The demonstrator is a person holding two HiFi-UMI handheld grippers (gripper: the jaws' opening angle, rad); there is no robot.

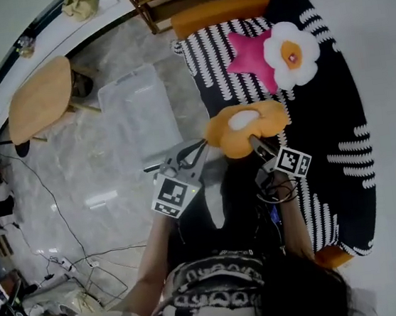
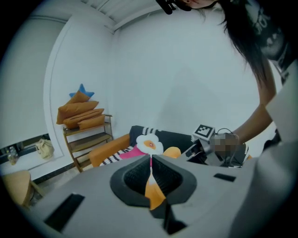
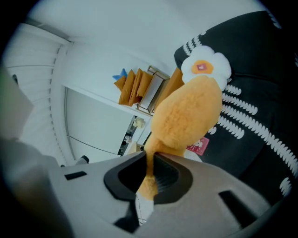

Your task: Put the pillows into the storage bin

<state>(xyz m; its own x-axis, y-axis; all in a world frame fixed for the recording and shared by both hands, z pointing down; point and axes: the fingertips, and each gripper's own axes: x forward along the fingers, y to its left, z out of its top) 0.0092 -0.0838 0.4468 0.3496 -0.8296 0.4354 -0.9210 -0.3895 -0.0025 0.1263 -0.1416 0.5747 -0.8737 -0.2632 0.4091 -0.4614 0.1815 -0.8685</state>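
We show the orange pillow (image 1: pixel 246 128) slung between both grippers, with the left gripper (image 1: pixel 202 146) and the right gripper (image 1: pixel 255 141) each clamped on one edge. The storage bin (image 1: pixel 138 111) (clear, on the floor) lies leftward, nearer the left gripper. Count: one bin; three pillows, with the pink star pillow (image 1: pixel 250 56) and the white flower pillow (image 1: pixel 291 55) on the sofa (image 1: pixel 336 115).

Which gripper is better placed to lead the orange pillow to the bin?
Left. Both are shut on the orange pillow, but the left gripper holds the edge facing the storage bin on the floor; the right gripper holds the far edge.
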